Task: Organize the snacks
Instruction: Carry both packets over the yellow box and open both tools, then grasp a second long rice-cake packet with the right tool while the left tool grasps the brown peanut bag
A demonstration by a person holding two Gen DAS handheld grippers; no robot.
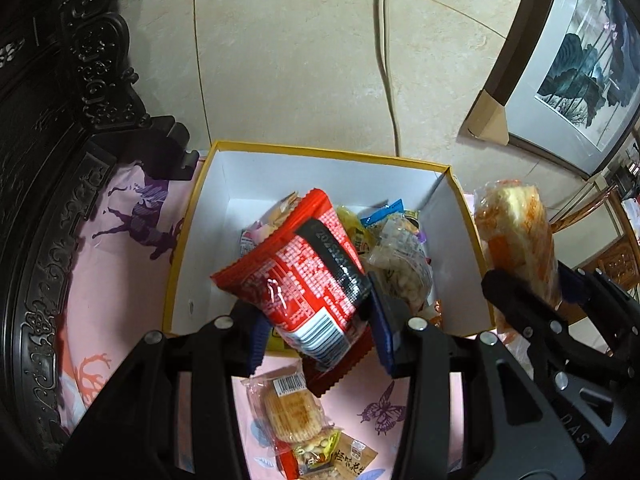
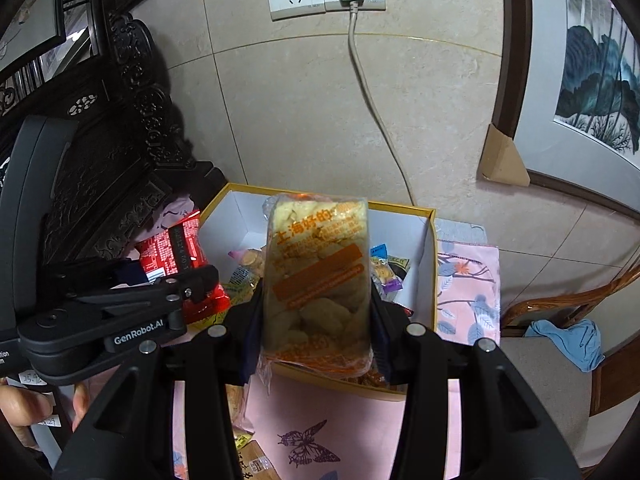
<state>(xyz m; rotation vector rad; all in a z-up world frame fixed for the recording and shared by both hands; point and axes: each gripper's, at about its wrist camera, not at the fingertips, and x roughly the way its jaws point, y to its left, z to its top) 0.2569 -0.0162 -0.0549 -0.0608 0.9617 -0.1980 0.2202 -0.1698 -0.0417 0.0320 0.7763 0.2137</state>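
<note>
Several snacks already lie in the yellow box [image 1: 182,264]. Your left tool [image 1: 316,328] is clamped on the red packet [image 1: 304,276] over the box; your right tool [image 2: 316,320] grips the orange packet [image 2: 320,276]. Loose snacks [image 1: 288,404] on the pink cloth [image 1: 120,280] remain.

The box [image 1: 460,248] is open on top, its far half bare. Snack packets [image 1: 400,264] crowd the near half. Carved dark furniture [image 1: 60,160] hems the left, the wall [image 1: 300,60] stands behind.
</note>
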